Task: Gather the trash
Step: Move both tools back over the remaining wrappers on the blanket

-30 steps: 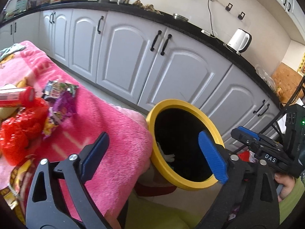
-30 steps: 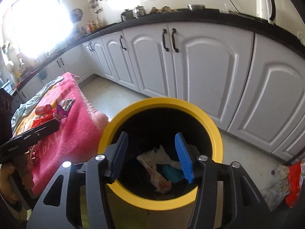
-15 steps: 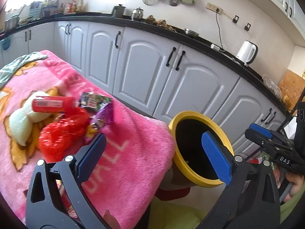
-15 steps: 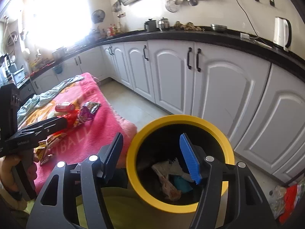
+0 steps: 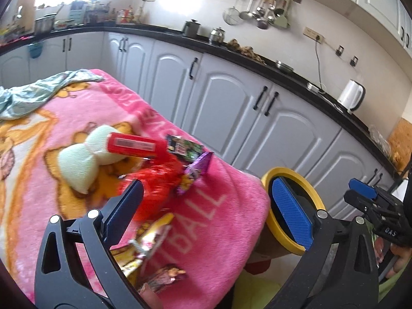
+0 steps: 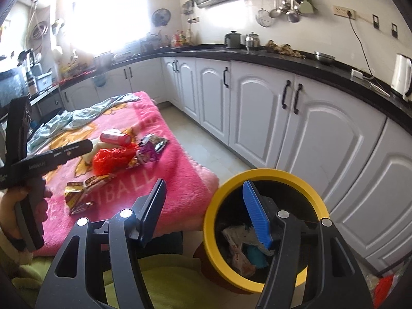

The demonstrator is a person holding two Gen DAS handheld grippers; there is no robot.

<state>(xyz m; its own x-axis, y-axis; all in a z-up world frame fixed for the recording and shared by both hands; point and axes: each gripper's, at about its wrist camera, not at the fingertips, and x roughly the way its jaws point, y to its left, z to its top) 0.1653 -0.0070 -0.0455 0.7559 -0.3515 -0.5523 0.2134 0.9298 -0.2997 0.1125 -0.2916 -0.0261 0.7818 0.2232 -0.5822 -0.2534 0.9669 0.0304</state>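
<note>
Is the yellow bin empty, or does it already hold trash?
Not empty. The right wrist view shows crumpled wrappers lying at the bottom of the yellow bin.

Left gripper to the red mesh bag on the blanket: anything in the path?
Nothing visible blocks it. The left gripper is open and empty, with the red mesh bag just ahead between its fingers. The red can and purple wrapper lie beyond and beside the bag, not before it.

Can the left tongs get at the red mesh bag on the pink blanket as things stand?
Probably yes. The left tongs are open and empty, pointing at the red mesh bag, which lies uncovered on the pink blanket; only loose wrappers lie beside it.
</note>
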